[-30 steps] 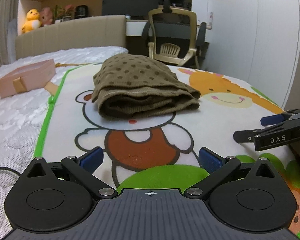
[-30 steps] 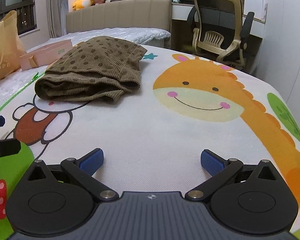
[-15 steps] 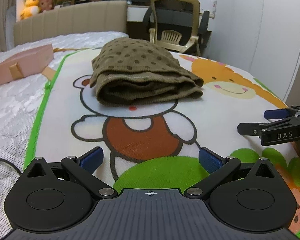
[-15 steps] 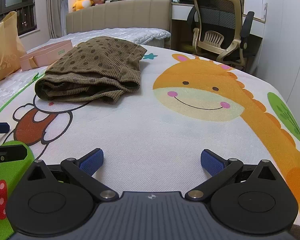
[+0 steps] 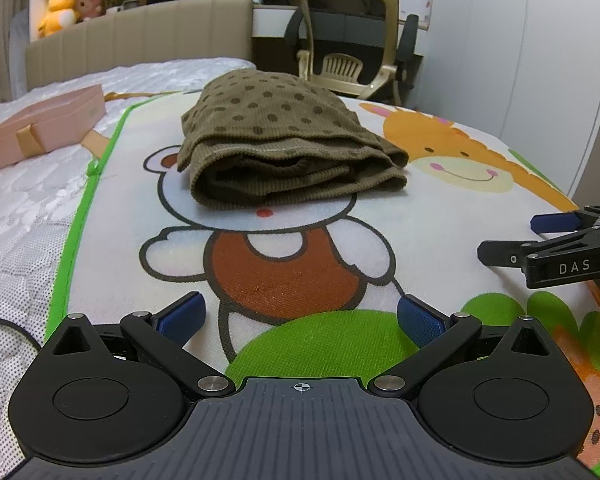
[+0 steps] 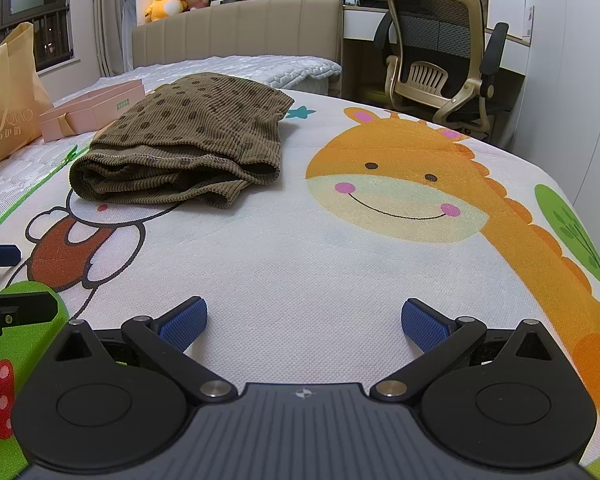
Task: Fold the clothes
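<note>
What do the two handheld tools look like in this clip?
Both match: the left tool and right tool each have a ribbed dark grey body, two round black discs with silver pivot screws, black linkage arms and textured blue finger pads. White "DAS" lettering marks the right tool's side in the left view.

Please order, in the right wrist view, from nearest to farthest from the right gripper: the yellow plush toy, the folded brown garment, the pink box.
1. Folded brown garment, ahead and left of the right gripper.
2. Pink box, behind the garment, farther left.
3. Yellow plush toy, on the ledge behind the headboard.
</note>
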Available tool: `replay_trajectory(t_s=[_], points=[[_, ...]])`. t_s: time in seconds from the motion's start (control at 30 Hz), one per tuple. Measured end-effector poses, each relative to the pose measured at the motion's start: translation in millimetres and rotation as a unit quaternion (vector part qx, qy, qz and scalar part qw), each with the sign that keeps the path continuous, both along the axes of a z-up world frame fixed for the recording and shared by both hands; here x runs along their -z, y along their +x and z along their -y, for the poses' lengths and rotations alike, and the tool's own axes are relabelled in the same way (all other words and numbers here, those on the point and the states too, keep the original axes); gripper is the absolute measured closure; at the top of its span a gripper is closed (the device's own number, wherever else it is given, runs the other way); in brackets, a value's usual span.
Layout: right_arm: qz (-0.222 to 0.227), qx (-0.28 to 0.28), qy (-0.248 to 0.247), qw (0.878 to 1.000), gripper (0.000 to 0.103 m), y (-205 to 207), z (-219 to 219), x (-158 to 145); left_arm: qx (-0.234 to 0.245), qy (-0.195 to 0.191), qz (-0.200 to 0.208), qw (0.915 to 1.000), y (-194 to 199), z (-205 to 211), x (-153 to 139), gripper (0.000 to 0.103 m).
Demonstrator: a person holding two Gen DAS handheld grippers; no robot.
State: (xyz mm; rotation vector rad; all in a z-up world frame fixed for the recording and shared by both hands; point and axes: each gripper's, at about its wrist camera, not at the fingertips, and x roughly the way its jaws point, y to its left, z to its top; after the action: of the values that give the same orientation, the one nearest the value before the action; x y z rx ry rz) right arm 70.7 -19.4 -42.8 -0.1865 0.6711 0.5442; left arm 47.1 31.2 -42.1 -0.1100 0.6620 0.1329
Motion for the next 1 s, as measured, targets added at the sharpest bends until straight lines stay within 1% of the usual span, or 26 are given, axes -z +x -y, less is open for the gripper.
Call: replay_trajectory(t_s=[0.23, 0.4, 1.0], points=[[0.000, -0.001, 0.000, 1.000, 0.000, 0.4, 1.2, -0.1, 0.002, -0.007, 0.004, 1.0000, -0.9, -2.7, -0.2, 0.000], [0.000, 0.000, -0.001, 1.000, 0.000, 0.3, 1.0, -0.1, 0.003, 0.003, -0.002, 1.0000, 1.4, -0.2, 0.4, 0.000], [0.000, 0.000, -0.001, 1.000, 0.000, 0.2, 1.1, -0.3, 0.003, 0.003, -0.002, 1.0000, 1.2, 0.2, 0.9, 0.000]])
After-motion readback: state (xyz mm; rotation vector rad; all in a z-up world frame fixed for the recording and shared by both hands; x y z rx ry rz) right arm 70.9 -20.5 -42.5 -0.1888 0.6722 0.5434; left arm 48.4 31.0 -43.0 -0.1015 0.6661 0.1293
